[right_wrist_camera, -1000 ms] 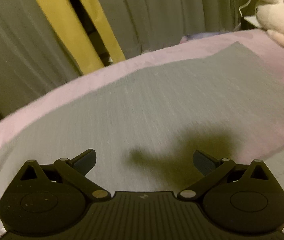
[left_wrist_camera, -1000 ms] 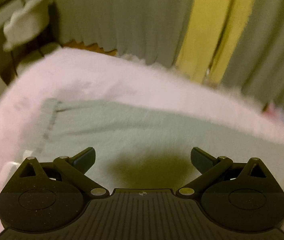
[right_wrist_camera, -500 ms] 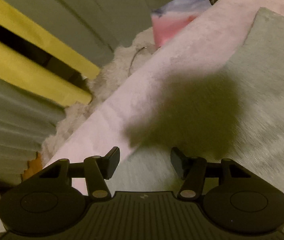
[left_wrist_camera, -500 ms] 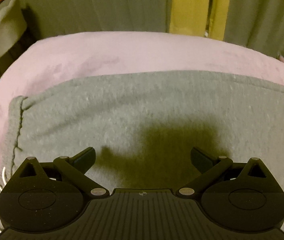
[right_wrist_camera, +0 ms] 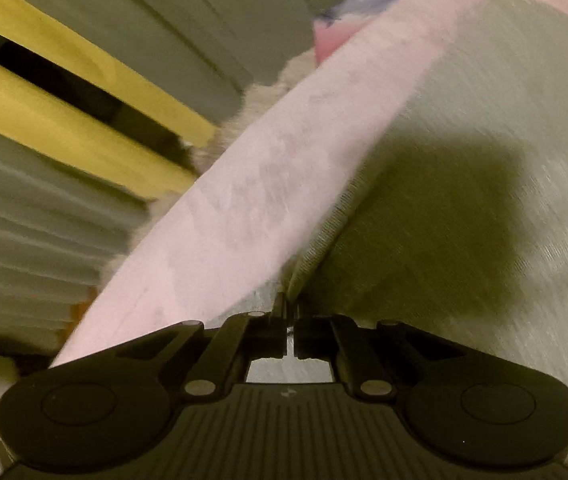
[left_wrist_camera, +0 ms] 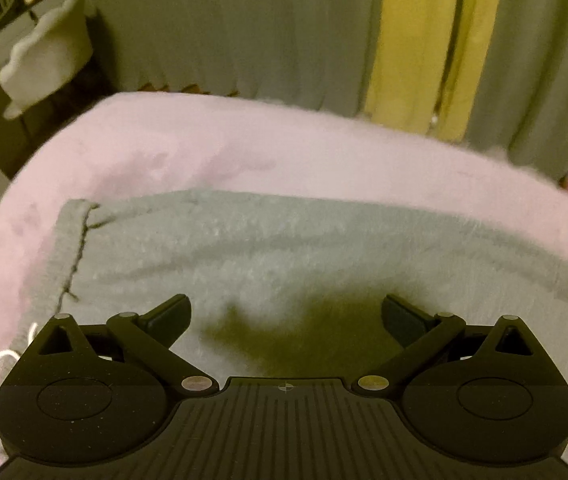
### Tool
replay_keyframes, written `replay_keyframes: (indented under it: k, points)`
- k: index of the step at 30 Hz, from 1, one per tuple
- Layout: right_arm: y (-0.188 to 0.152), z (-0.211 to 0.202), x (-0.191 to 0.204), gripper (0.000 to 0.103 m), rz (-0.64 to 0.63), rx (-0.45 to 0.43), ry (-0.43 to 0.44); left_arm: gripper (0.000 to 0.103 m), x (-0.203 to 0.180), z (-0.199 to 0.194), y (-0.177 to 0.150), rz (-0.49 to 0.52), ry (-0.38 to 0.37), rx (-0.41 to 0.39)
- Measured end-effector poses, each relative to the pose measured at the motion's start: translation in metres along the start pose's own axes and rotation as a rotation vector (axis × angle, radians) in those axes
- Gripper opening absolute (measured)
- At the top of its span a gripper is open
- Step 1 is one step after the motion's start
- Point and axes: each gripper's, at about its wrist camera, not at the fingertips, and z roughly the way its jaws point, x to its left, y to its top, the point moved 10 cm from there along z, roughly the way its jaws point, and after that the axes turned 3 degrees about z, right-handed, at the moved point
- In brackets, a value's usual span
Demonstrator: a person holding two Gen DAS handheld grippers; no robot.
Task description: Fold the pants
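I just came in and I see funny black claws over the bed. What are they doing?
Someone is folding grey pants that lie flat on a pink blanket. The person holds a claw-like gripper in each hand. The right gripper is pinched shut on the edge of the pants, where the cloth bunches up between its fingers. The left gripper is wide open above the pants, near the waistband end, and grips nothing. Grey and yellow curtains hang behind the bed.
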Motion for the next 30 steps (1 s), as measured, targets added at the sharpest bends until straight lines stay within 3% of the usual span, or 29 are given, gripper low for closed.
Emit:
replay_keyframes:
  k: [3, 7, 14, 17, 21, 23, 25, 27, 30]
  points:
    - [-0.022, -0.020, -0.022, 0.002, 0.030, -0.009, 0.089, 0.103, 0.004, 0.000, 0.009, -0.118, -0.098, 0.035]
    - [-0.047, -0.035, -0.039, 0.002, 0.005, -0.014, 0.154, 0.103, 0.007, 0.010, 0.023, -0.265, -0.190, 0.007]
    - [-0.054, -0.051, -0.045, 0.002, -0.044, -0.028, 0.220, 0.103, -0.006, 0.064, 0.035, -0.376, -0.247, 0.071]
    - [-0.058, -0.050, -0.050, 0.002, -0.055, -0.019, 0.216, 0.102, -0.004, 0.099, 0.025, -0.448, -0.224, 0.159]
    - [-0.069, -0.042, -0.058, 0.002, -0.067, -0.013, 0.217, 0.098, -0.004, 0.113, 0.027, -0.409, -0.192, 0.121]
    - [-0.070, -0.044, -0.068, 0.002, -0.065, -0.005, 0.213, 0.068, -0.003, 0.108, 0.026, -0.381, -0.122, 0.105]
    - [-0.068, -0.041, -0.070, 0.002, -0.064, -0.004, 0.212, 0.022, -0.001, 0.102, 0.027, -0.318, -0.098, 0.076]
    - [-0.068, -0.047, -0.070, 0.002, -0.069, -0.018, 0.223, 0.014, 0.003, 0.094, 0.023, -0.325, -0.155, 0.062]
    - [-0.069, -0.049, -0.065, 0.002, -0.070, -0.037, 0.239, 0.011, 0.014, 0.074, 0.016, -0.336, -0.219, 0.035]
